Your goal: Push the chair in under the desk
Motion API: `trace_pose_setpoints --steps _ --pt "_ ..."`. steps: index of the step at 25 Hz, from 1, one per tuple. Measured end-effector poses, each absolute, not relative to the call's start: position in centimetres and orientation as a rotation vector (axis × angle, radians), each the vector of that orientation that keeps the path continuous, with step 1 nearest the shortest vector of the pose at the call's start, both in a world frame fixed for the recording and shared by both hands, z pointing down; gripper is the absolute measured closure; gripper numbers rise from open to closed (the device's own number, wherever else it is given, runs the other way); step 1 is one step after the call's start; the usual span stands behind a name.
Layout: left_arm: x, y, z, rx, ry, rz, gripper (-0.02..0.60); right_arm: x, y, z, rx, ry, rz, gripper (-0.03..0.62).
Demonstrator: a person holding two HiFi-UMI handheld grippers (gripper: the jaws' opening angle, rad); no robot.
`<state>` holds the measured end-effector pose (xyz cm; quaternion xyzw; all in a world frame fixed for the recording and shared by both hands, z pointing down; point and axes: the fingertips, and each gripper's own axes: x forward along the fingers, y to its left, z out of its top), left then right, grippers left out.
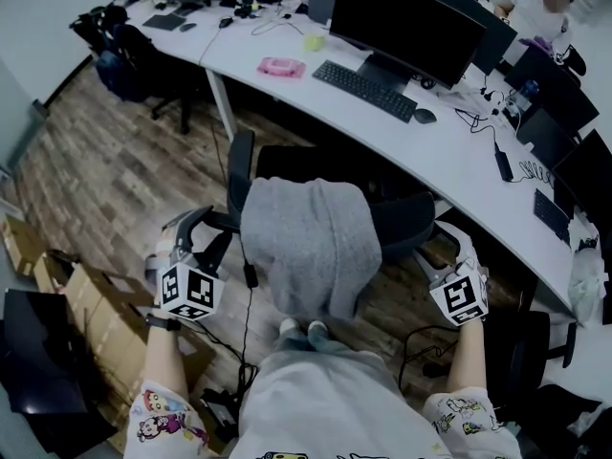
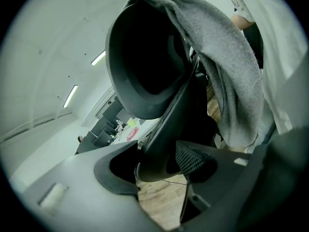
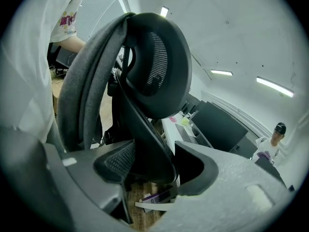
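Note:
A black office chair [image 1: 316, 175] stands with its back to me, a little out from the white curved desk [image 1: 449, 161]. A grey garment [image 1: 306, 247] hangs over its backrest. My left gripper [image 1: 196, 237] is at the chair's left armrest [image 1: 212, 220]; in the left gripper view that armrest [image 2: 161, 149] fills the gap of the left gripper [image 2: 159, 170], touching both jaws. My right gripper [image 1: 449, 247] is at the right armrest [image 1: 430, 229]; in the right gripper view this armrest [image 3: 149, 149] sits tight inside the right gripper [image 3: 149, 170].
On the desk are a keyboard [image 1: 365, 89], a monitor [image 1: 402, 27] and a pink item [image 1: 280, 66]. Cardboard boxes [image 1: 86, 304] lie on the floor at left, cables [image 1: 426, 352] at right. Another dark chair [image 1: 134, 60] stands far left. A person [image 1: 535, 8] sits beyond the desk.

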<state>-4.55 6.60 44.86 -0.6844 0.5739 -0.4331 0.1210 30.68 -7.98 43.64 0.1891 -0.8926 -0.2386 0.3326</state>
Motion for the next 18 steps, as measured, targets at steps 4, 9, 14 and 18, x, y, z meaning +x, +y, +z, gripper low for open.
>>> trace_pose_setpoints --steps 4,9,14,18 --pt "-5.3 5.5 44.9 -1.996 1.671 -1.256 0.321 30.0 -8.8 43.7 0.518 -2.329 -0.617 0.336" --pt "-6.4 3.3 44.8 -1.997 1.664 -1.256 0.321 29.1 -10.6 43.5 0.535 -2.337 -0.617 0.338" --pt "-7.5 1.2 44.9 -1.997 1.658 -1.276 0.321 28.1 -12.2 43.6 0.540 -2.354 -0.618 0.338" --pt "-8.6 -0.3 44.9 -1.988 1.676 -1.297 0.321 27.2 -13.4 43.5 0.537 -2.364 -0.625 0.341"
